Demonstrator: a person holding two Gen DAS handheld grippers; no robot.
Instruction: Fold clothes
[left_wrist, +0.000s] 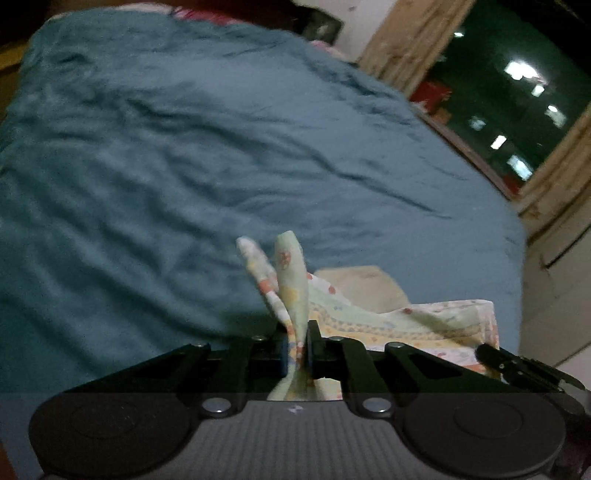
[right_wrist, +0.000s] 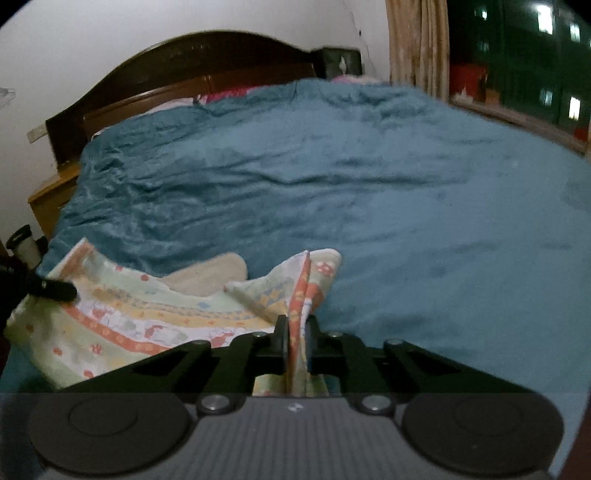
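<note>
**Inspector:** Presently, both claws are engaged. The left claw (left_wrist: 297, 345) is clenched on a bunched edge of the patterned cloth (left_wrist: 424, 325); the right claw (right_wrist: 295, 345) is clamped on another edge.

**Clerk:** Location of the item?

**Inspector:** Lower centre of both views, crumpled on the teal bedspread (right_wrist: 406, 192) at the near edge of the bed.

**Clerk:** Progress?

**Inspector:** Early, in my judgement. Edges secured; no neat fold visible. Spreading and folding remain.
</note>
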